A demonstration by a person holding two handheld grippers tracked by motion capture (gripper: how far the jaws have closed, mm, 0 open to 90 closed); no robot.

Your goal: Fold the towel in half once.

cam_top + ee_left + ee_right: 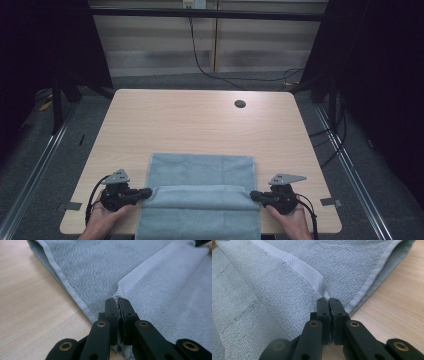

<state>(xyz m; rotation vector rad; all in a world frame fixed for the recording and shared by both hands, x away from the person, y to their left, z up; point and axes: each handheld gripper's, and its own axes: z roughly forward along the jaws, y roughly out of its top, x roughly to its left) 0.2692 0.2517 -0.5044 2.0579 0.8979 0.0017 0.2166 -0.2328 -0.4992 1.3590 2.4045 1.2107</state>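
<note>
A pale blue-grey towel (202,190) lies on the near half of the wooden table (195,120), its near part hanging over the front edge. My left gripper (148,192) is shut on the towel's left edge, and in the left gripper view its jaws (117,300) pinch a thin white hem of the towel (100,267). My right gripper (253,195) is shut on the right edge, and in the right gripper view the jaws (328,300) clamp the towel (274,290) where its woven band ends. A raised fold runs between the two grippers.
A round cable hole (240,104) sits near the table's far right. Black cables (200,60) trail on the floor beyond the far edge. Dark frame posts stand at both sides. The far half of the tabletop is bare wood.
</note>
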